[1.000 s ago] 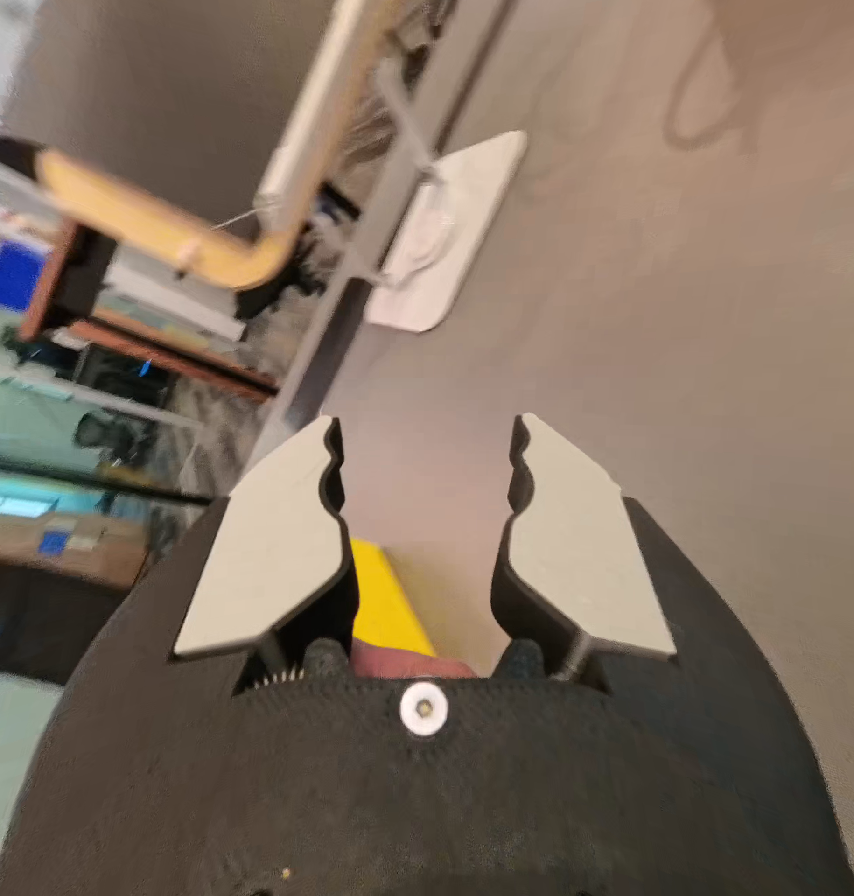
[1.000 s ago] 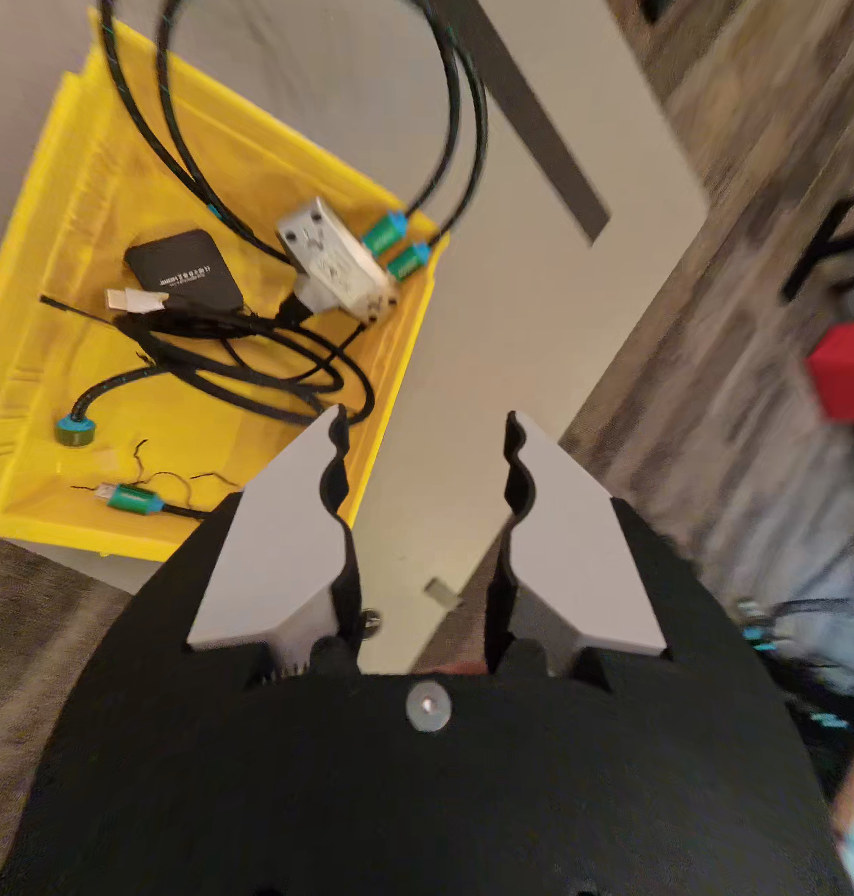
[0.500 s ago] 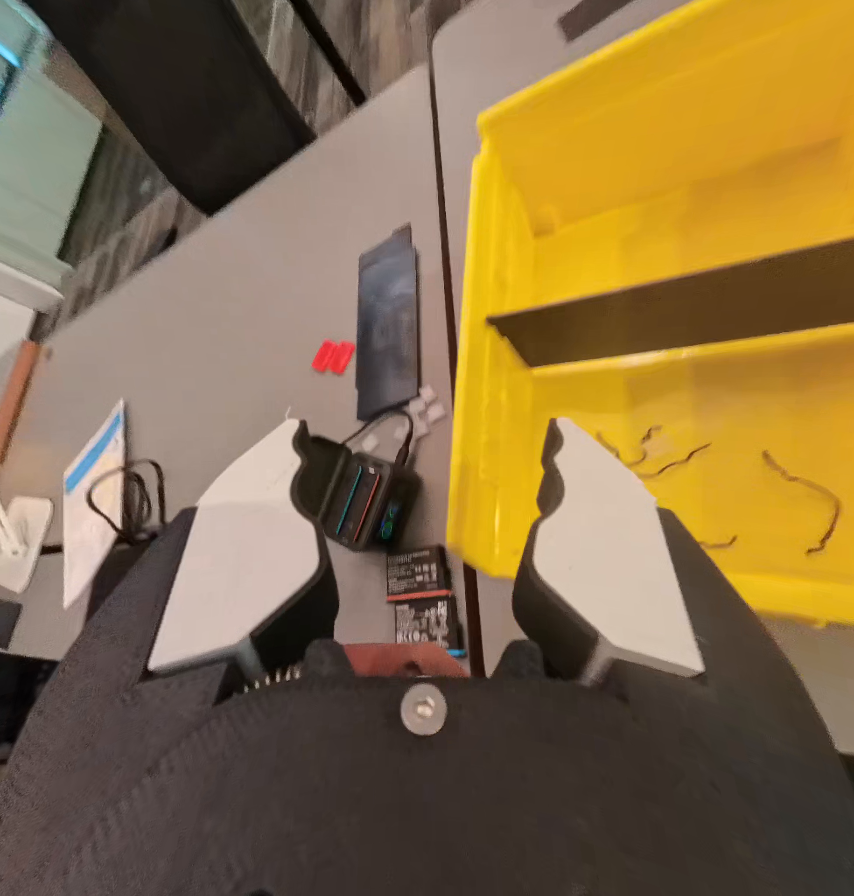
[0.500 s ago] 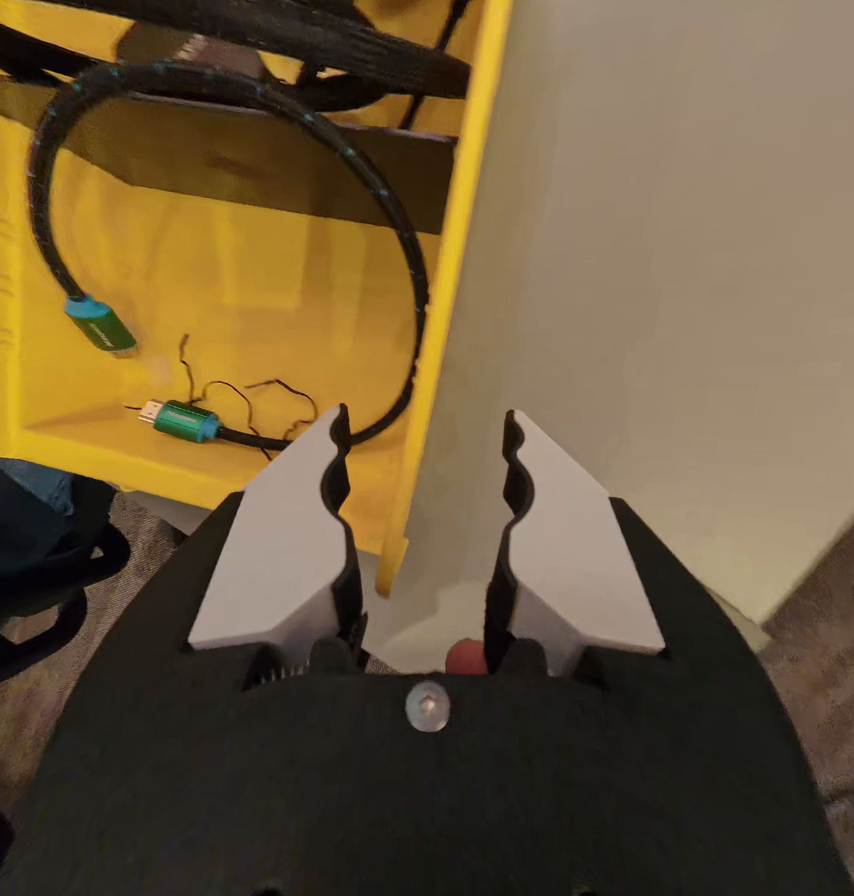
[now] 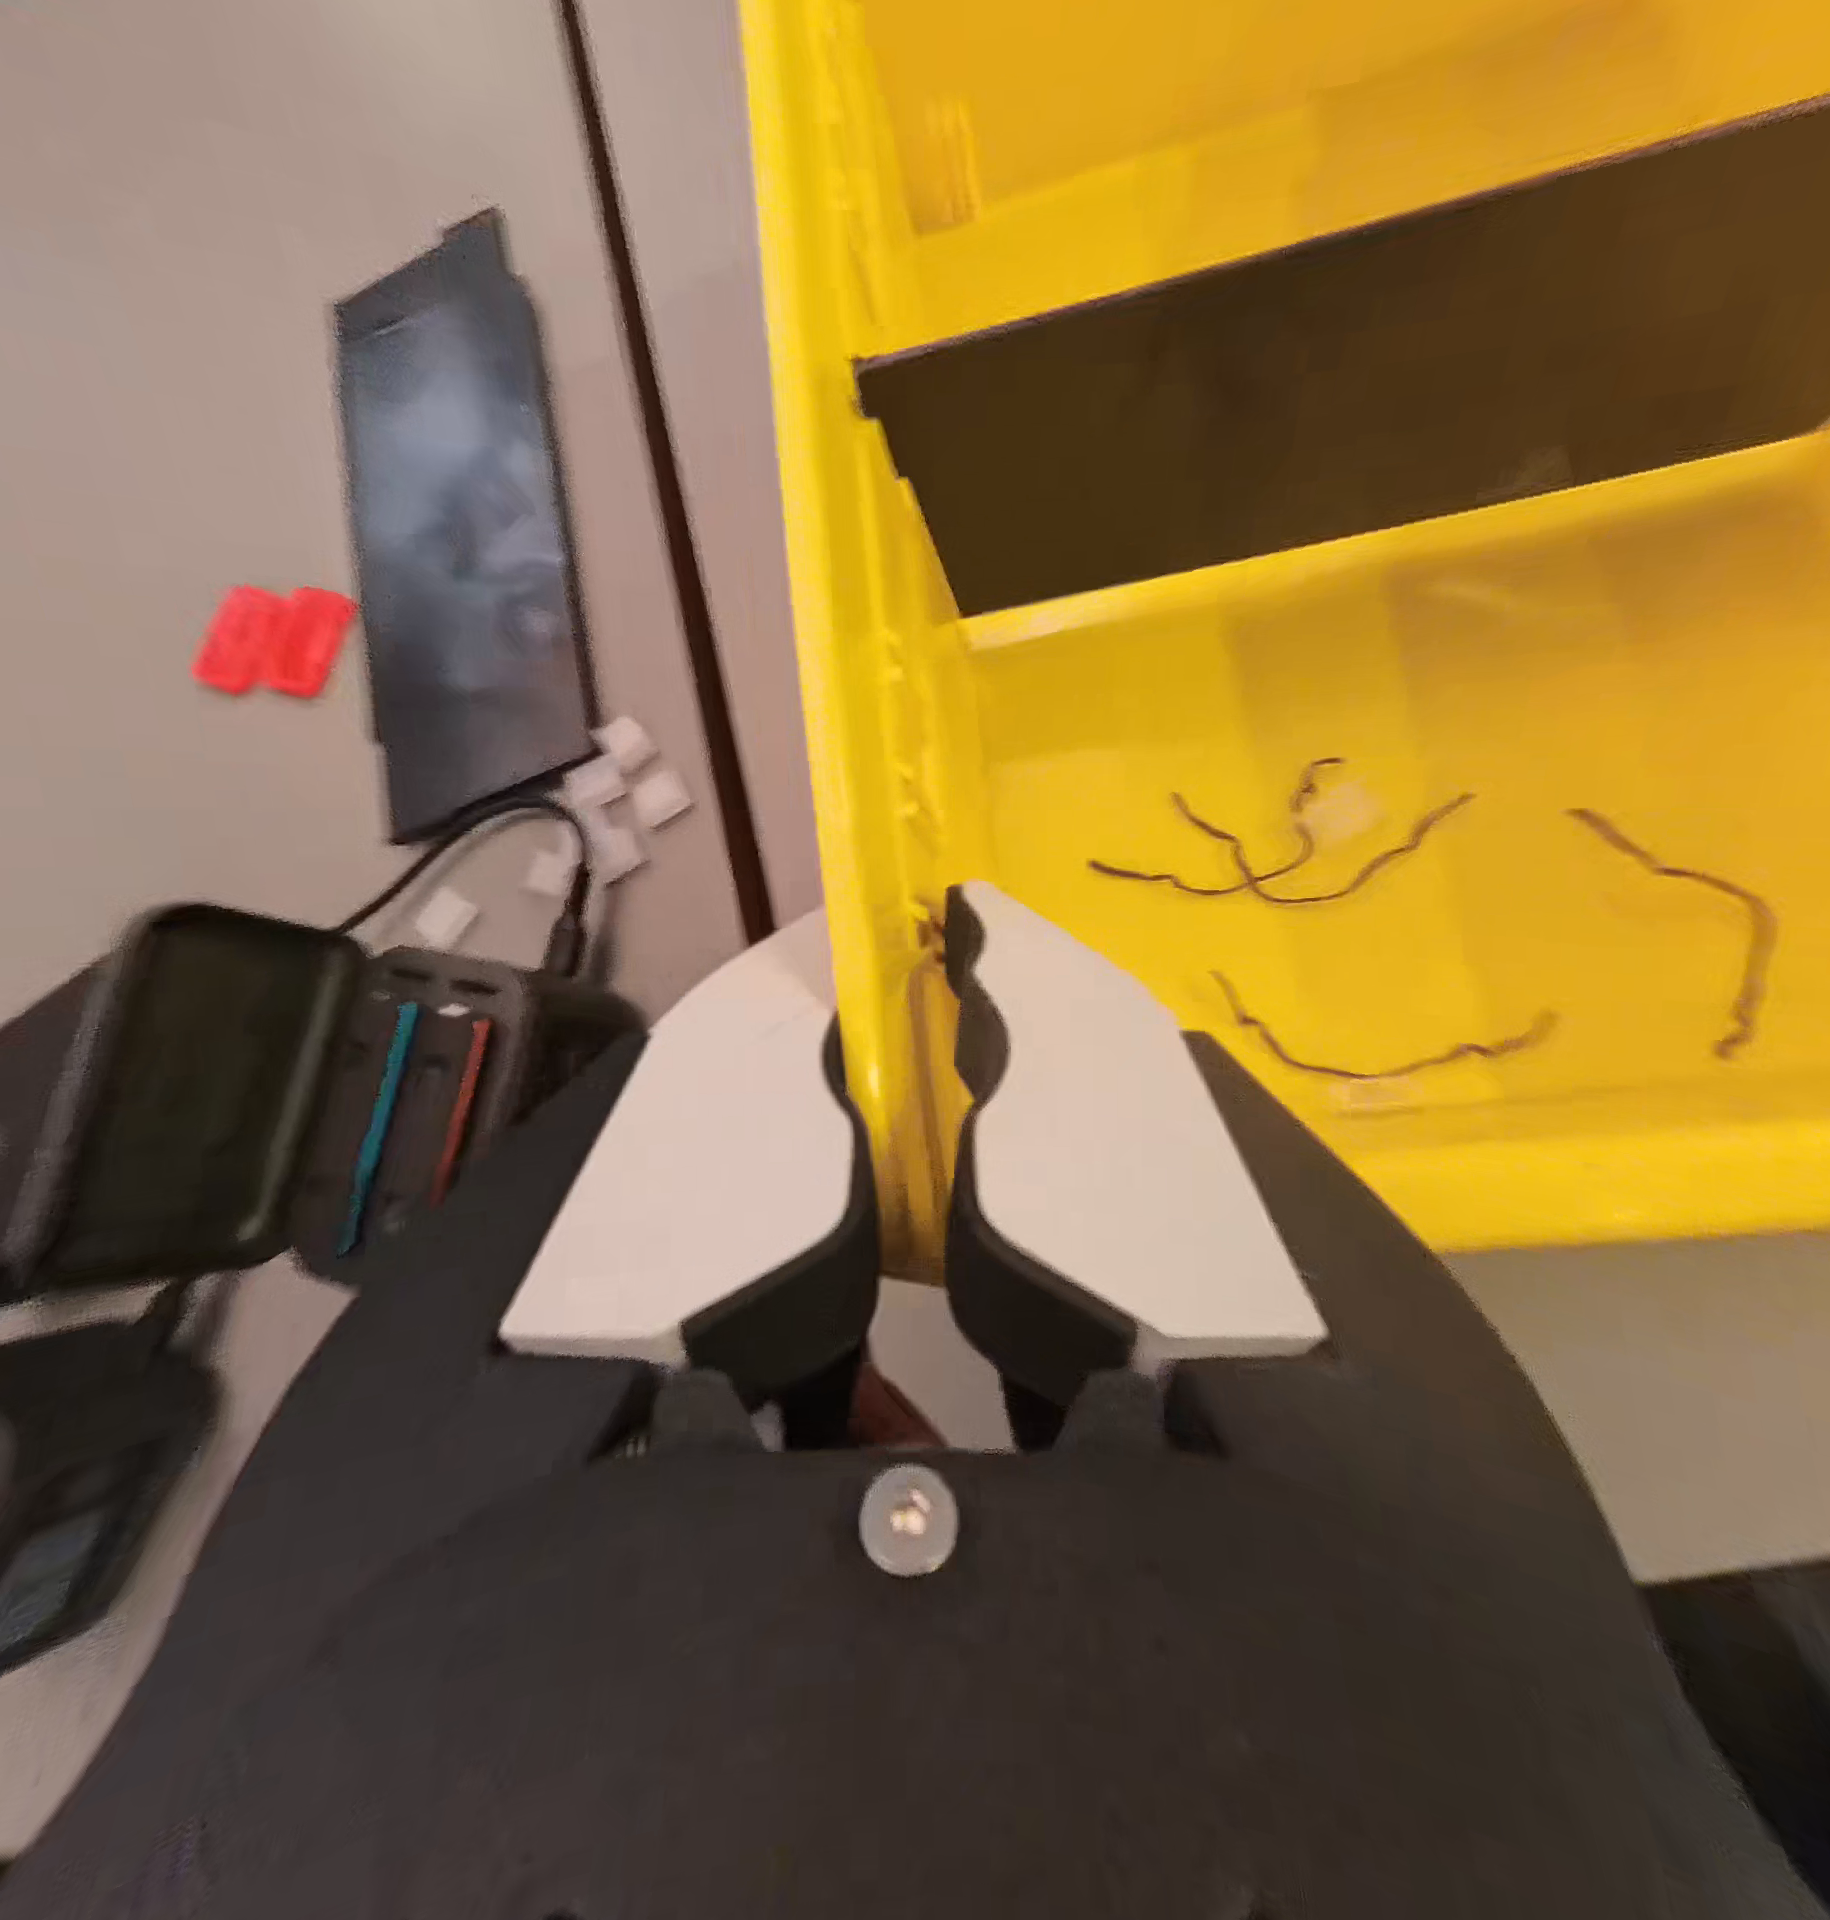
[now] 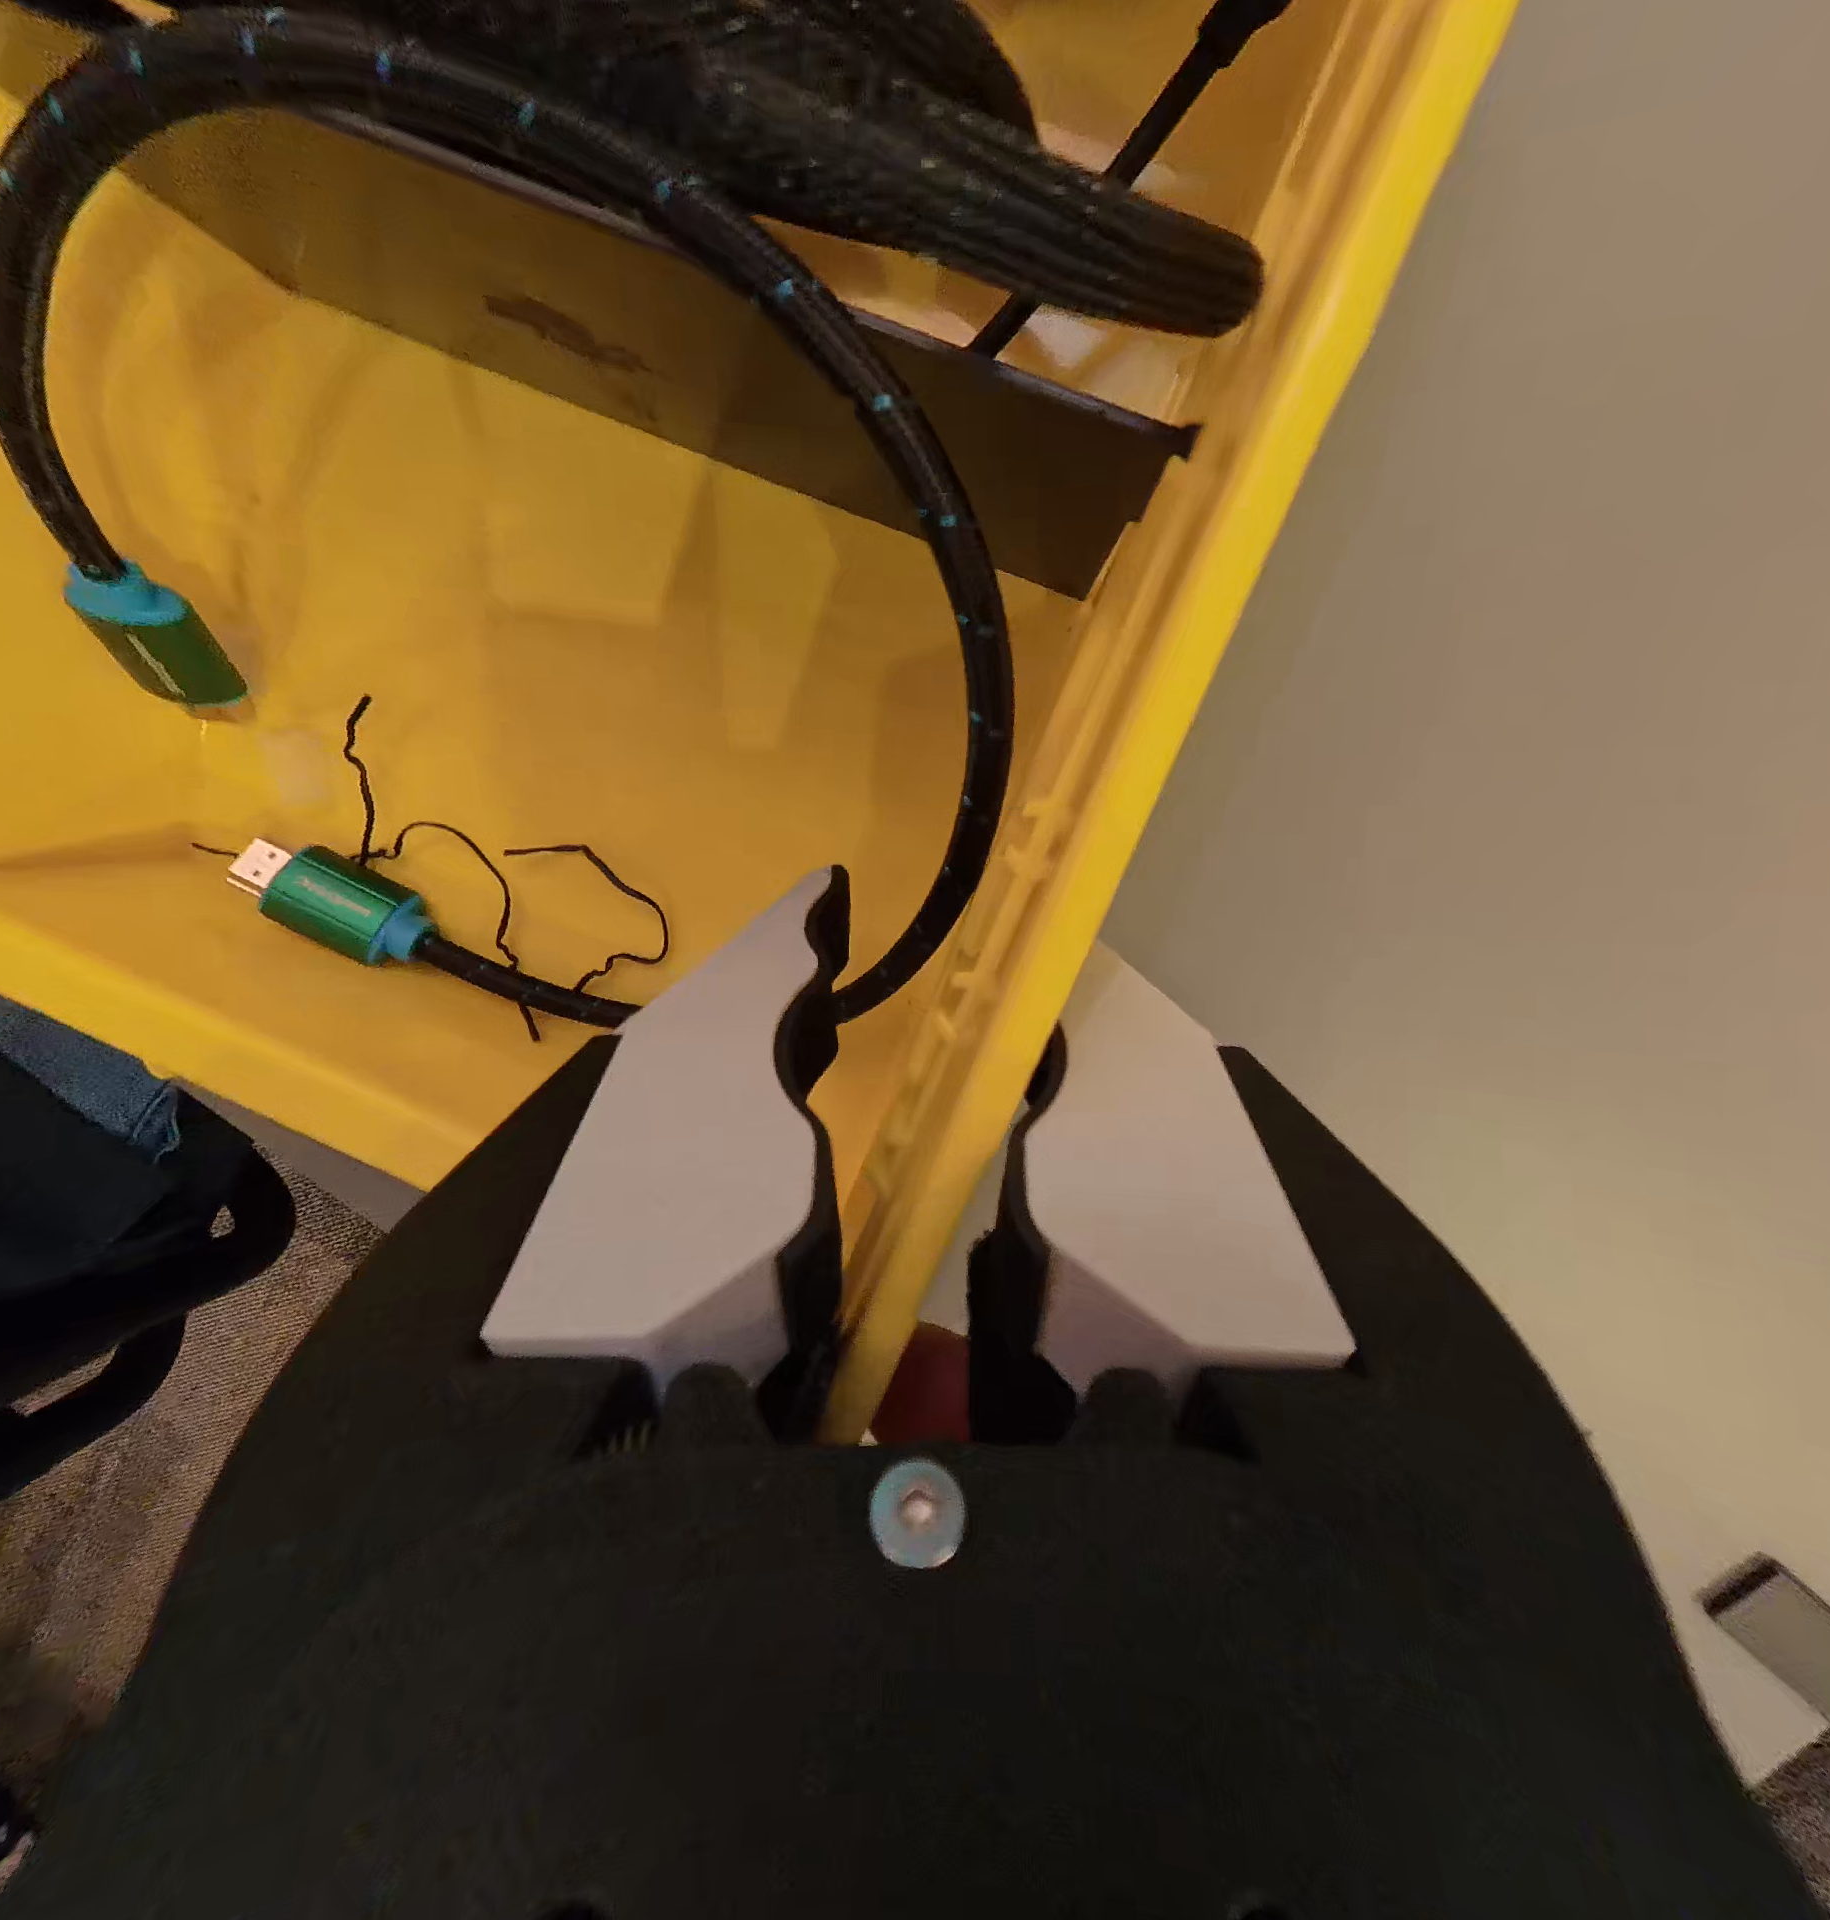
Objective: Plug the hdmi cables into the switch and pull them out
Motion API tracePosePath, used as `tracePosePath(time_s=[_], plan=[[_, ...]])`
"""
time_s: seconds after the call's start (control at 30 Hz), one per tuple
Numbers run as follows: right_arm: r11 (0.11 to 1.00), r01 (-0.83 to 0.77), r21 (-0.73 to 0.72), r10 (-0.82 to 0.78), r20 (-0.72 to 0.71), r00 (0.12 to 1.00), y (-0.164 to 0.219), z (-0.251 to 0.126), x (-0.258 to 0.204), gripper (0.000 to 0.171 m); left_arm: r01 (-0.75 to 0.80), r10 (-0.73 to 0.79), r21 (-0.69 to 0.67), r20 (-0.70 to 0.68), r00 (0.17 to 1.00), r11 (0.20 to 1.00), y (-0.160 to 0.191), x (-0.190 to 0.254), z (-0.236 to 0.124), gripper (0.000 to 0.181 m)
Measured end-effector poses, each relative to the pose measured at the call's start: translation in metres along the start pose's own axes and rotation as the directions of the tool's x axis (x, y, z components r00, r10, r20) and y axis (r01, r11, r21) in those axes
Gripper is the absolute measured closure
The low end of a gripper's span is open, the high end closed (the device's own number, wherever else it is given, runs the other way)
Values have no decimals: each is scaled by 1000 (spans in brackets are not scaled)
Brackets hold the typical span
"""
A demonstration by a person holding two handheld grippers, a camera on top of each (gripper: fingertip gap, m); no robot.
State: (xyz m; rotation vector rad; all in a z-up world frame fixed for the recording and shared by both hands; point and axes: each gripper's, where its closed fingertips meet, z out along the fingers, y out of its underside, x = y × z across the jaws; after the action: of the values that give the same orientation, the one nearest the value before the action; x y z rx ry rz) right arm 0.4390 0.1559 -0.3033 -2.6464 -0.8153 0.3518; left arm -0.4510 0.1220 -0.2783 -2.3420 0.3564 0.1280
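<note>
Both grippers, left [image 5: 898, 1081] and right [image 6: 926, 1081], pinch the yellow bin's [image 5: 1513, 675] side walls; tilting could spill the cables [image 6: 952, 582]

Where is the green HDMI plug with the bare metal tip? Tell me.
Right wrist view, lower left: the green HDMI plug lies on the yellow bin floor, among loose black threads.

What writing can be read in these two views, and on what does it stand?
Lower green plug: small print along its shell, too small to read.
Upper green plug: print, blurred.
Black case: faint marks beside it, blurred.
Nothing legible anywhere.
</note>
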Motion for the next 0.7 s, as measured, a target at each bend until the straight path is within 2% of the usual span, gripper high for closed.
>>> tracePosePath(time_s=[0.17,0.37,0.57,0.7], plan=[[999,34,36,-34,-4,999,-30,20,-55,137,127,-120,96,-73,990,987,-10,15,-2,176],[995,69,70,-72,40,997,-66,47,-132,124,205,-185,231,-104,977,951,-26,23,-27,177],[987,60,149,-83,150,985,-105,74,-211,103,262,-230,306,-135,964,916,-23,33,-53,177],[979,110,172,-140,171,975,-127,91,-257,88,370,-330,364,-169,929,855,-15,24,-74,177]])
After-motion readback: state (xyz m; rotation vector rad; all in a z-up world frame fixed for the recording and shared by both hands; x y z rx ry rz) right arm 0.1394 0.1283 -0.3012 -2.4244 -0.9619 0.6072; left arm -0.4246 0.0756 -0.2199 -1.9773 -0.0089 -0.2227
